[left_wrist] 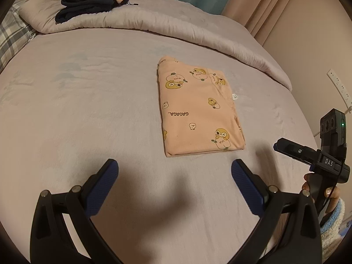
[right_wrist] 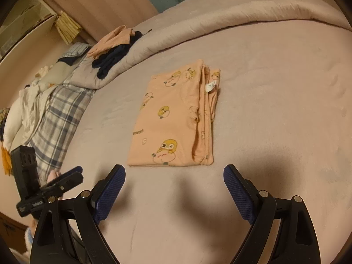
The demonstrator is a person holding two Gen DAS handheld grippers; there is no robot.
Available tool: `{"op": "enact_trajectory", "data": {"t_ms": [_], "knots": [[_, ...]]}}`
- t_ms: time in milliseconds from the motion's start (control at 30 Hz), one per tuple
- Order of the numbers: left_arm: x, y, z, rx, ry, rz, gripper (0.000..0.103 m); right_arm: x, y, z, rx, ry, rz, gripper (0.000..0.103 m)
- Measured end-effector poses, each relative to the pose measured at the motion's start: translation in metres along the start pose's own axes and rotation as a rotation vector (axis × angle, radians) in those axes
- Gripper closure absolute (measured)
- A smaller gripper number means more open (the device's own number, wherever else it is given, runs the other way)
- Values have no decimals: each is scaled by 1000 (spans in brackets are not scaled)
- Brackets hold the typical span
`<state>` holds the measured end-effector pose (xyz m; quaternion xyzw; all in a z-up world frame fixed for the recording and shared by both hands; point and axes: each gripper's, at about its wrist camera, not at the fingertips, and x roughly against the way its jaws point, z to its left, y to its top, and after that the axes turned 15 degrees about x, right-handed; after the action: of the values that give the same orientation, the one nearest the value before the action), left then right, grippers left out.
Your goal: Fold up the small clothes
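A bed [left_wrist: 88, 101] covered in a pale mauve sheet fills both views. A rolled quilt [left_wrist: 176, 26] of the same colour runs across the upper part of the left wrist frame and curves along the top of the right wrist frame. At the left edge of both frames lies a plaid pillow [right_wrist: 61, 114]. On the quilt, in the upper left of each frame, sits a small pile of clothes [left_wrist: 92, 2], a peach piece on top of a dark navy one.

The peach printed garment [left_wrist: 198, 110], patterned with cartoon ducks and the word GAGAGA, lies folded into a neat rectangle flat on the sheet at the centre of each frame, its layered edges along its right side with a small white label showing there.

The left gripper [left_wrist: 175, 171] hovers just short of the garment's near edge, its blue-padded fingers [left_wrist: 103, 182] spread wide with nothing between them. The right gripper [right_wrist: 175, 176] is likewise released and empty, its fingers [right_wrist: 238, 193] apart above the bare sheet beside the garment's near edge.
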<state>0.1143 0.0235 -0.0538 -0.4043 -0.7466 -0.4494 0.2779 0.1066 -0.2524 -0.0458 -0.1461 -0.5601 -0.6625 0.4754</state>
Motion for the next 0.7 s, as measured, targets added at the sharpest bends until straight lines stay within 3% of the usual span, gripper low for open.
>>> {"op": "enact_trajectory", "data": {"t_ms": [700], "knots": [[-45,26,-3,-14,-2,69,1,-23,13,-27,-34,5,24,13]]}}
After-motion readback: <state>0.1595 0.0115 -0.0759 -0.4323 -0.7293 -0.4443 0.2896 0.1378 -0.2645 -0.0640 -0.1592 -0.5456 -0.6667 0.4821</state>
